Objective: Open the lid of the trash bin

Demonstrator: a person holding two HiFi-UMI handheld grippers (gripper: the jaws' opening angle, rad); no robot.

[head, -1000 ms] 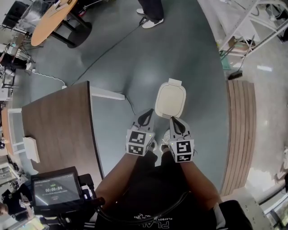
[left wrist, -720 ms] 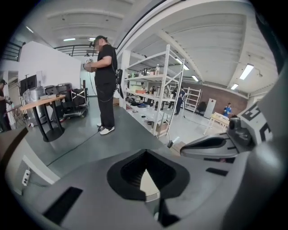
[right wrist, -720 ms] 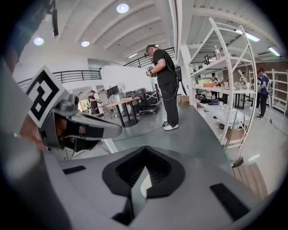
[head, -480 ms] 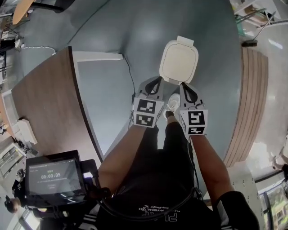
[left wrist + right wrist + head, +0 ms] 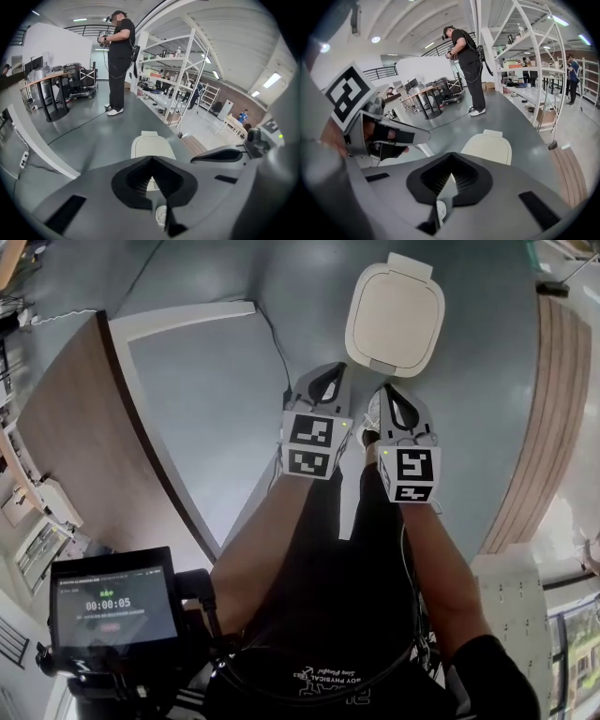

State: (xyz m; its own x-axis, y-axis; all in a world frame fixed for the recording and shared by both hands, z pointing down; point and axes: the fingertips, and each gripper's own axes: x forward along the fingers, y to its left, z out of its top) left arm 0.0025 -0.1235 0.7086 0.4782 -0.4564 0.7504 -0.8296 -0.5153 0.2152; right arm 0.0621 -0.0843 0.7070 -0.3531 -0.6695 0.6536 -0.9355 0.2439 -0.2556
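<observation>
The trash bin [image 5: 394, 320] stands on the grey floor with its cream lid down flat, a small tab at its far edge. Both grippers are held side by side just short of its near edge, above the floor. My left gripper [image 5: 326, 381] is shut, its jaws meeting at the tip with nothing between them. My right gripper [image 5: 389, 395] is likewise shut and empty. In the left gripper view the bin [image 5: 151, 146] sits right beyond the gripper [image 5: 151, 159]. The right gripper view shows the bin [image 5: 487, 146] slightly to the right of that gripper [image 5: 452, 157].
A wooden desk [image 5: 66, 427] with a white-edged panel runs along the left, and a cable [image 5: 272, 343] trails on the floor by it. A wooden platform [image 5: 539, 427] borders the right. Farther off stand a person [image 5: 117, 61] and metal shelving [image 5: 180, 70].
The bin has shifted up and right in the head view and looks larger and closer to the grippers. Both grippers stayed shut and side by side.
</observation>
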